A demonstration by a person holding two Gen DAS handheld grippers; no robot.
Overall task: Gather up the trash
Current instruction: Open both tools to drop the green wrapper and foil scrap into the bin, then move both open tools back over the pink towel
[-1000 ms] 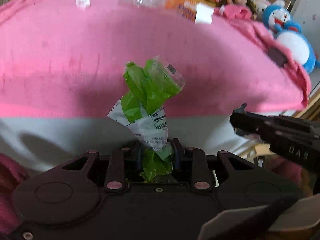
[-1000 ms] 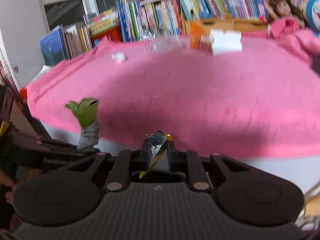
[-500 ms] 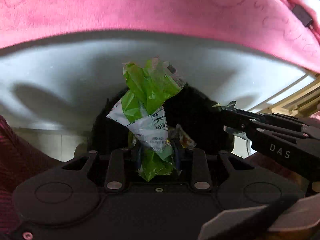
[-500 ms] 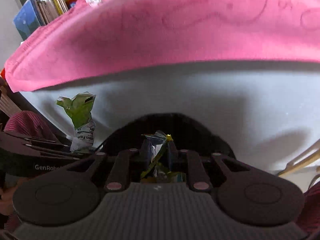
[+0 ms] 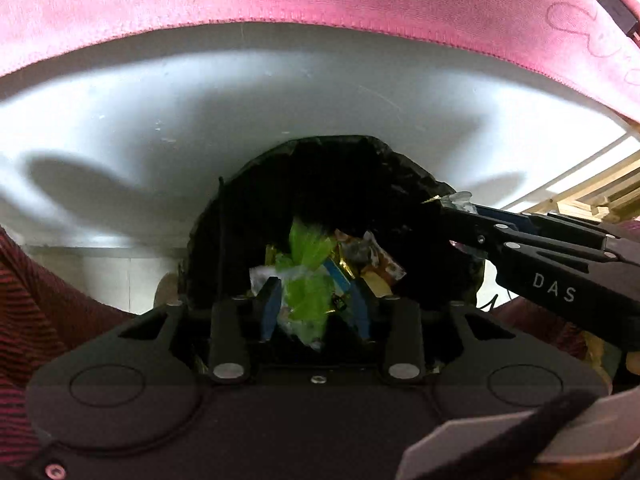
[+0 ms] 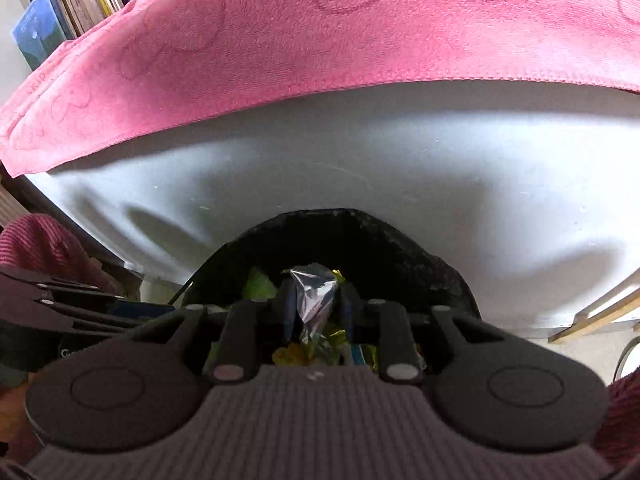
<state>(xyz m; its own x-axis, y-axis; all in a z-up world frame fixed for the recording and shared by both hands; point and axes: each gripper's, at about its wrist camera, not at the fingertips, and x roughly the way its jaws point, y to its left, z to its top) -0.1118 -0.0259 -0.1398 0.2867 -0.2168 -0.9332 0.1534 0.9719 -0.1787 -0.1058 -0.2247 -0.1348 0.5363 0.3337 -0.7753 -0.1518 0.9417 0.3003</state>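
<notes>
Both grippers point down into a bin lined with a black bag (image 5: 332,142), which holds several wrappers. My left gripper (image 5: 316,304) has its jaws opening. A green wrapper (image 5: 308,284), blurred, drops between the blue pads with space on each side. My right gripper (image 6: 316,308) is opening too. A crumpled silver wrapper (image 6: 314,292) still sits loosely between its fingers above the bag's rim (image 6: 320,213). In the left wrist view the right gripper (image 5: 452,204) reaches in from the right over the bag's edge.
A pink blanket (image 6: 320,32) hangs over the white side of a bed (image 5: 280,92) just behind the bin. Wooden slats (image 5: 592,196) lie at the right. A dark red striped sleeve (image 5: 28,312) is at the left. Books (image 6: 60,12) stand far back.
Both grippers sank from above the pink blanket to the bin's mouth. The jaws of both have widened, and the green wrapper has slipped down out of the left pads.
</notes>
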